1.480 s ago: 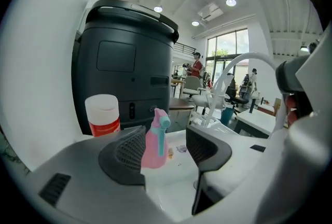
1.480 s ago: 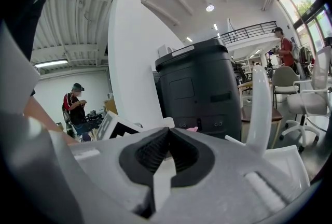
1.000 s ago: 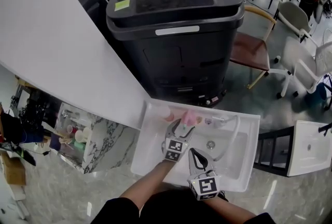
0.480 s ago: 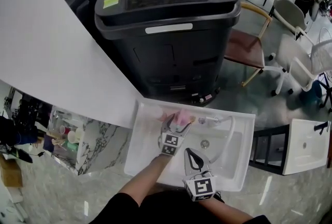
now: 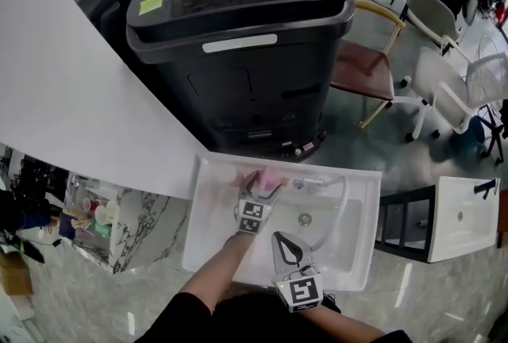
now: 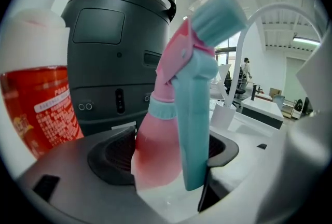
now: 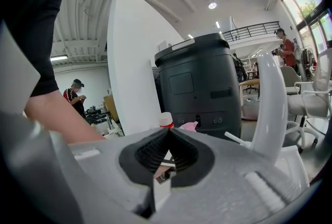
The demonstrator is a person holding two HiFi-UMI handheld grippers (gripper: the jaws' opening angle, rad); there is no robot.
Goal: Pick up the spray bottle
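A pink spray bottle (image 6: 158, 150) with a teal trigger head stands on the back ledge of the white sink (image 5: 208, 254). My left gripper (image 6: 168, 154) is open around it, one black pad on each side of the pink body. Its jaws have just been opening, with the bottle between them and not pinched. In the head view the left gripper (image 5: 263, 183) reaches to the spray bottle (image 5: 271, 175) at the sink's far rim. Nearer me, over the sink's front, my right gripper (image 5: 279, 237) is shut and empty, its pads meeting at the tip (image 7: 167, 132).
A red can (image 6: 39, 109) with a white cap stands just left of the bottle. The white curved faucet (image 5: 340, 202) rises to its right. Behind the sink stands a large black machine (image 5: 238, 32). Chairs (image 5: 373, 67) and a second white basin (image 5: 464, 218) are on the right.
The left gripper's jaws have spread wider, and it has edged down and forward so the bottle now sits between them. The right gripper has stayed put.
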